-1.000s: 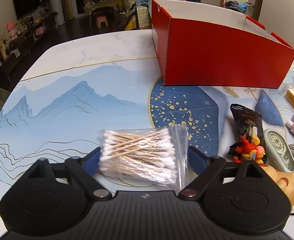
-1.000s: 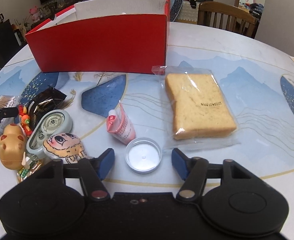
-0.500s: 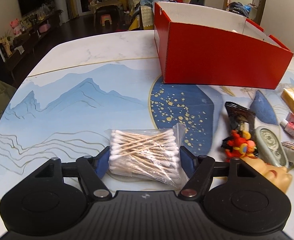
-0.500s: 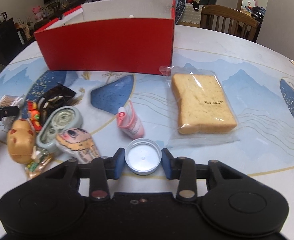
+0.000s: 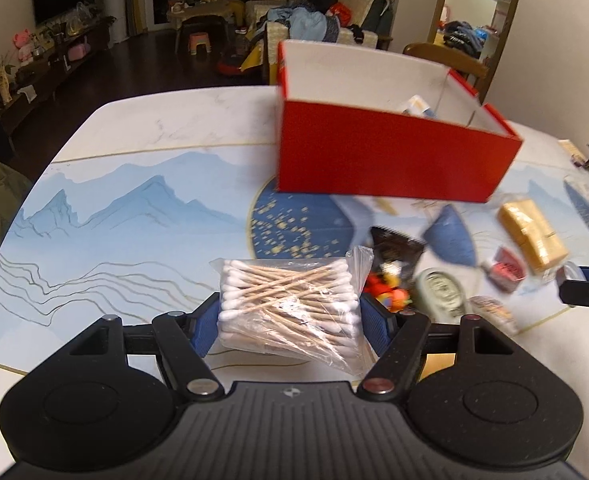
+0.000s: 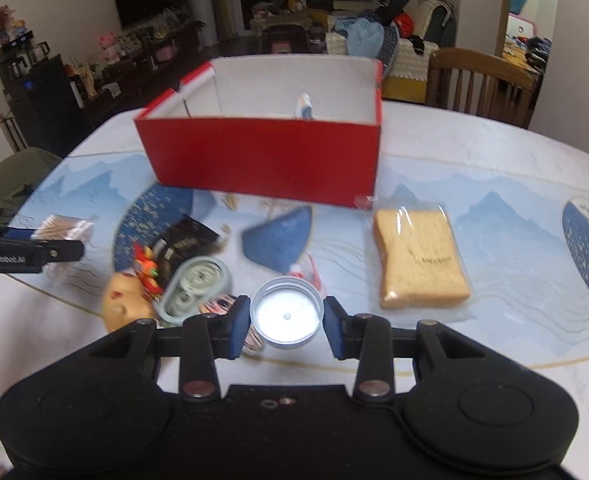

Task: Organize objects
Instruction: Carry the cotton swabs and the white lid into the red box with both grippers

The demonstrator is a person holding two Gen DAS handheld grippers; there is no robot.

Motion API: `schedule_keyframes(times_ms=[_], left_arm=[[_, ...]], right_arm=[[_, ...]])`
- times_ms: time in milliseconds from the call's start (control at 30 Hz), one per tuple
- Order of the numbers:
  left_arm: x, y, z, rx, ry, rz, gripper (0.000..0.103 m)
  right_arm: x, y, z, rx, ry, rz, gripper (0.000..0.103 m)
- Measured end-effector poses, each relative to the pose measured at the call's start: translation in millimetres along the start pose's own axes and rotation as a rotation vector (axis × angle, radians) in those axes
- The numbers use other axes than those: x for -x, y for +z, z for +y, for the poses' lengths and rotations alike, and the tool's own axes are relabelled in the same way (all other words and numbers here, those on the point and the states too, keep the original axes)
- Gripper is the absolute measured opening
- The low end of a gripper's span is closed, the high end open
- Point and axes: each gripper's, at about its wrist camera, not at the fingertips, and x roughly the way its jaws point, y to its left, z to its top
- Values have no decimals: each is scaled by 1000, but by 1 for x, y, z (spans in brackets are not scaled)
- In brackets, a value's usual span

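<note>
Red cardboard box (image 6: 262,156) stands at the far side of the printed desk (image 5: 134,200); its near wall hides most of the white-and-blue item inside. "GenRobot.AI" reads on the left gripper (image 5: 288,322) in the right wrist view; print on the bagged slice of bread (image 6: 418,256) is too blurred to read. The left gripper's blue fingers (image 5: 202,326) clamp the clear bag of wooden cotton swabs (image 5: 288,304), sticks running mostly left-right. The right gripper (image 6: 286,322) pinches the round silver metal lid (image 6: 286,316), hollow upward; motion blur leaves unclear whether either clears the desk
</note>
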Motion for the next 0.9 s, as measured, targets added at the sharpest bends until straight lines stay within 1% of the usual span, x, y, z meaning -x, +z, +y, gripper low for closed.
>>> schedule_keyframes(times_ms=[233, 467, 567, 700, 900], left_arm=[[20, 18, -21, -7, -49, -32, 71], [35, 45, -41, -33, -98, -84, 71], [37, 59, -48, -52, -115, -109, 71], [39, 84, -56, -62, -130, -151, 71], [32, 125, -68, -100, -131, -201, 71]], right_arm=[[17, 26, 15, 59, 37, -41, 39], [29, 56, 24, 117, 65, -101, 39], [31, 68, 24, 131, 71, -119, 38], [31, 86, 23, 121, 93, -133, 38], [26, 111, 25, 168, 65, -184, 38]])
